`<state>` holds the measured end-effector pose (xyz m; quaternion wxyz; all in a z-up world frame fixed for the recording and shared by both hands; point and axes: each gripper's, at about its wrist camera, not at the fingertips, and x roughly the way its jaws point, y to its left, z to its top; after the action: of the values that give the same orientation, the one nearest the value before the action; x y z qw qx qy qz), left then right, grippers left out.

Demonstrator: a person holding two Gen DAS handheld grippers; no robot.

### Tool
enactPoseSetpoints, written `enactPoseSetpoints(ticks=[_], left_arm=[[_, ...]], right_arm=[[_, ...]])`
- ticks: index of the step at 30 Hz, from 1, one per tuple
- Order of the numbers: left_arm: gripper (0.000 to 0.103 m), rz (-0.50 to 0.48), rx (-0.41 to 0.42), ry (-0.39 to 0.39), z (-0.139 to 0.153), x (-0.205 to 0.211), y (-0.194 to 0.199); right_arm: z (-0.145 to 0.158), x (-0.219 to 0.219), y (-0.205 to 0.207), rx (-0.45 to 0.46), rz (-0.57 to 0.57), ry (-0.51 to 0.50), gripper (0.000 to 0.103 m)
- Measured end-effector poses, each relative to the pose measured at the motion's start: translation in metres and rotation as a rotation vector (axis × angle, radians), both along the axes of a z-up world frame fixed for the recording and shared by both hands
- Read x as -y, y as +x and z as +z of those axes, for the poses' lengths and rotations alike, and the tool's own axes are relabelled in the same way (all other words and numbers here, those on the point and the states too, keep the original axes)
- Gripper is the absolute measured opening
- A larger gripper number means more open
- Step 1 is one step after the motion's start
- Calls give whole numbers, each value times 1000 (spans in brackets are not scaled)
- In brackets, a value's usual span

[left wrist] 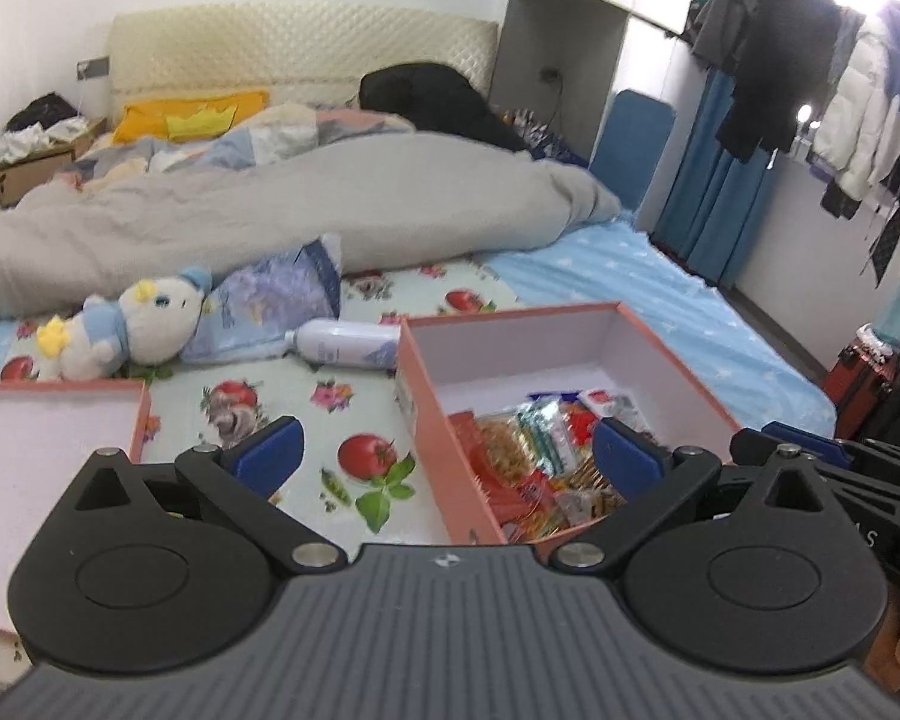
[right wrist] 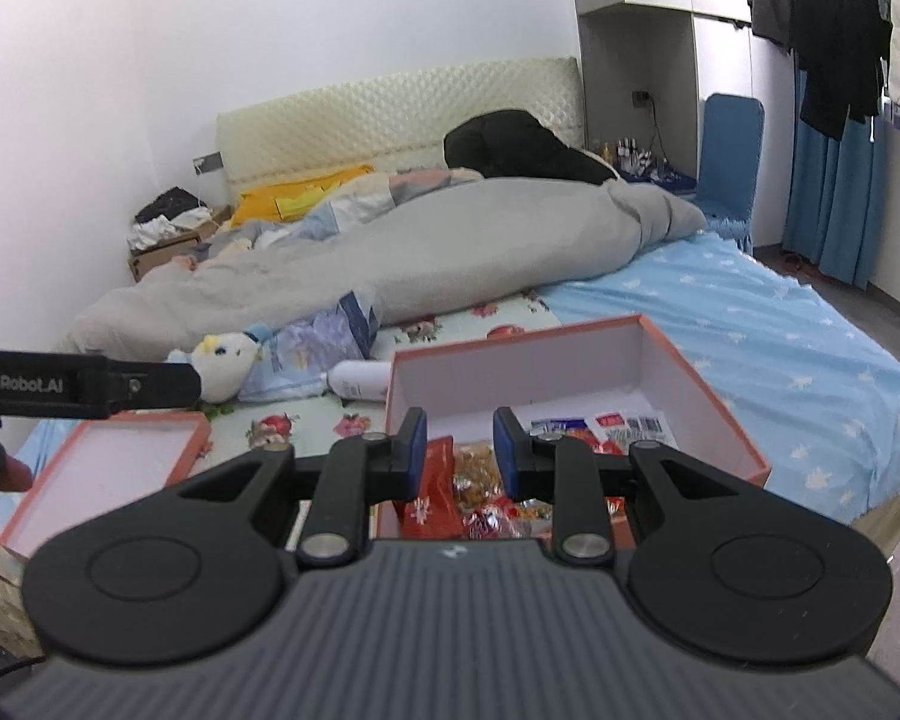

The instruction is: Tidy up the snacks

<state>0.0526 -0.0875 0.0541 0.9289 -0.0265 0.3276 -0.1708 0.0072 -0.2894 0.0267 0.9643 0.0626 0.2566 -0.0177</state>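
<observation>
An orange box with a white inside [left wrist: 570, 330] [right wrist: 522, 354] stands on the bed and holds a pile of wrapped snacks [left wrist: 540, 468] [right wrist: 480, 492] in its near half. Its shallow orange lid [left wrist: 42, 420] [right wrist: 108, 462] lies open side up to the left. My left gripper [left wrist: 447, 450] is open wide and empty, above the box's left wall. My right gripper [right wrist: 459, 450] is open a little and empty, just above the snacks at the box's near edge.
A white bottle [left wrist: 348, 345] [right wrist: 360, 381] lies behind the box. A plush duck [left wrist: 126, 324] [right wrist: 225, 360] and a small pillow [left wrist: 270, 300] lie at the back left. A grey duvet [left wrist: 300, 210] covers the far bed. Hanging clothes [left wrist: 810, 60] and a red suitcase [left wrist: 858, 372] stand at right.
</observation>
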Motion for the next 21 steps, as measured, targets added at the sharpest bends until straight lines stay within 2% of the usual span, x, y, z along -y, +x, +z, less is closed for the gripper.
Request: enactPoseSetpoints(ticks=[6,21], left_arm=[[103,19,-28,14,-17,-3,12],[103,18,-28,22,-18,3,18]], right_arm=[[-14,1,3,-35,-17,18,28],[-16,11,3,-27,-53,9,28]])
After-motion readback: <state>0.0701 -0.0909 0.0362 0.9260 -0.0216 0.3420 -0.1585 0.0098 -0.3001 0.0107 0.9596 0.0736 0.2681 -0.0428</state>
